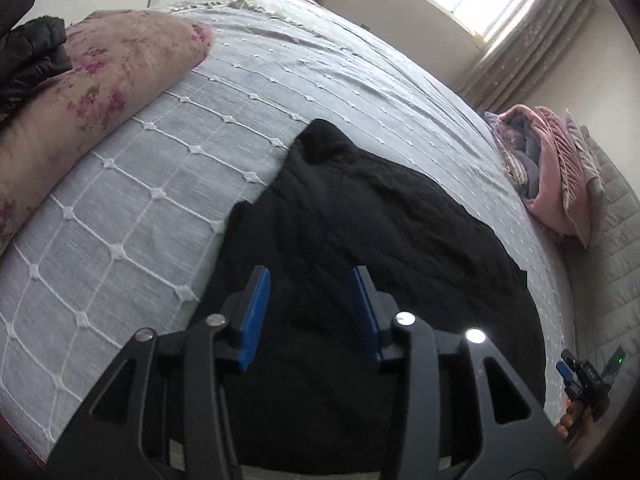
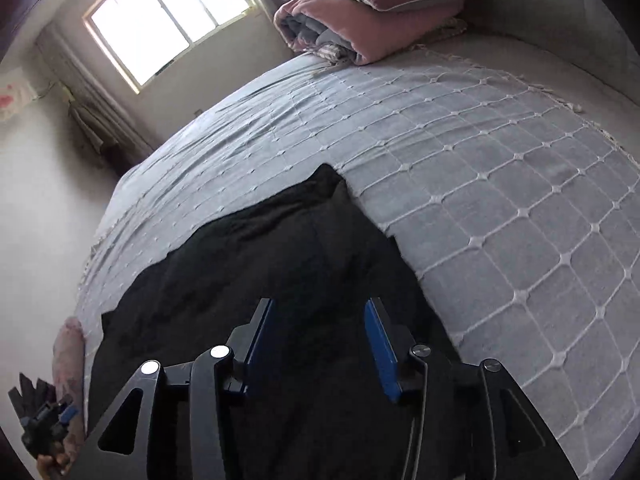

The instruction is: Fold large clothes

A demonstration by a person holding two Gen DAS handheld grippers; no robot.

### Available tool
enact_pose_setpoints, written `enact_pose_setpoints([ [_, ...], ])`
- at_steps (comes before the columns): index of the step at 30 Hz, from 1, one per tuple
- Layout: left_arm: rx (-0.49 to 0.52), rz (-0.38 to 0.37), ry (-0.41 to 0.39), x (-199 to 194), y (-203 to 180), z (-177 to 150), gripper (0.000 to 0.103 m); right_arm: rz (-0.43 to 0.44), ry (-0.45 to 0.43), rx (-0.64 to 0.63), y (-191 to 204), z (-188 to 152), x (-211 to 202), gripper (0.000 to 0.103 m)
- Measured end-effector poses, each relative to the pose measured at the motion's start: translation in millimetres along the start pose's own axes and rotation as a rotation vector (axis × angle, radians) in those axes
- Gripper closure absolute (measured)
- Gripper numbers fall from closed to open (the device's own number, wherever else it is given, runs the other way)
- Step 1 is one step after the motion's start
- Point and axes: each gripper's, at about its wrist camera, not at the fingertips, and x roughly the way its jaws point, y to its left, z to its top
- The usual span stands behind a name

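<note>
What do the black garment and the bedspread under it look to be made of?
Black garment: soft matte fabric, probably knit or fleece; it shows no shine and lies in rumpled folds. Bedspread: light grey woven cloth, likely cotton, with a raised white grid of cords and small tufts at the crossings.

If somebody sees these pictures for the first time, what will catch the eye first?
The black garment spread on the grey bedspread at the near edge, dark against pale. Both grippers, left and right, hover open above it. A rolled pink blanket lies at the far end, below the window.
</note>
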Motion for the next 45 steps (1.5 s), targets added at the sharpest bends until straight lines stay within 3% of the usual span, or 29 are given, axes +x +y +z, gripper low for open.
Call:
enact_pose_setpoints([
  [3, 0.074, 0.014, 0.035, 6.5, -28.6, -20.3, 0.057, 0.023, 0.035, -0.121, 31.8, -29.4, 2.3, 0.056],
  [6, 0.057, 0.228, 0.032, 28.3, -24.9, -32.6, 0.057, 0.040, 0.075, -0.271, 56.9, -58.4, 17.9, 0.056],
  [7, 0.048, 0.257, 0.053, 38.9, -17.7, -35.2, 0.057, 0.028, 0.083, -0.302, 59.9, -66.7, 26.2, 0.056],
  [8, 0.034, 0.260, 0.075, 48.8, -8.8, -39.1, 0.057, 0.015, 0.110, -0.319, 59.9, -73.7, 38.7, 0.056],
  [10, 0.040, 0.272, 0.047, 60.8, 1.6, -47.2, 0.057, 0.003, 0.174, -0.337, 56.7, -83.0, 66.0, 0.055],
  [13, 0.069, 0.331, 0.035, 63.7, -8.0, -46.9, 0.057, -0.030, 0.173, -0.382, 63.3, -79.6, 81.4, 0.055],
  [17, -0.002, 0.297, 0.028, 62.6, 2.6, -43.6, 0.059, -0.085, 0.148, -0.431, 72.8, -86.8, 81.9, 0.055],
  [21, -0.018, 0.273, 0.007, 52.9, 4.7, -44.3, 0.063, -0.066, 0.110, -0.396, 70.9, -82.7, 67.3, 0.055],
  [25, -0.017, 0.240, 0.007, 49.4, 8.4, -46.0, 0.063, 0.084, 0.022, -0.436, 91.4, -91.7, 29.3, 0.055],
  [27, -0.033, 0.241, 0.013, 49.8, 10.9, -46.7, 0.065, 0.107, 0.064, -0.480, 111.0, -104.6, 33.7, 0.055],
  [29, -0.031, 0.254, 0.012, 49.1, 10.1, -48.5, 0.068, 0.063, 0.160, -0.521, 126.2, -122.7, 61.0, 0.055],
  [32, -0.014, 0.263, 0.015, 48.7, 8.7, -51.1, 0.068, -0.037, 0.140, -0.598, 141.7, -132.9, 77.9, 0.055],
  [36, -0.038, 0.237, 0.016, 47.3, 13.8, -50.0, 0.068, -0.017, 0.149, -0.529, 138.8, -124.4, 75.0, 0.056],
  [37, -0.046, 0.228, 0.017, 46.6, 15.4, -49.9, 0.068, -0.013, 0.139, -0.525, 141.1, -121.7, 73.0, 0.057],
  [39, -0.063, 0.215, 0.019, 45.1, 17.8, -49.5, 0.068, 0.046, 0.102, -0.520, 150.7, -114.3, 60.5, 0.098],
  [42, -0.068, 0.210, 0.024, 44.7, 18.6, -49.2, 0.068, 0.075, 0.033, -0.576, 182.1, -109.9, 48.7, 0.098],
  [45, -0.063, 0.205, 0.026, 43.1, 18.9, -50.2, 0.068, 0.102, 0.046, -0.562, 209.9, -105.4, 65.2, 0.098],
])
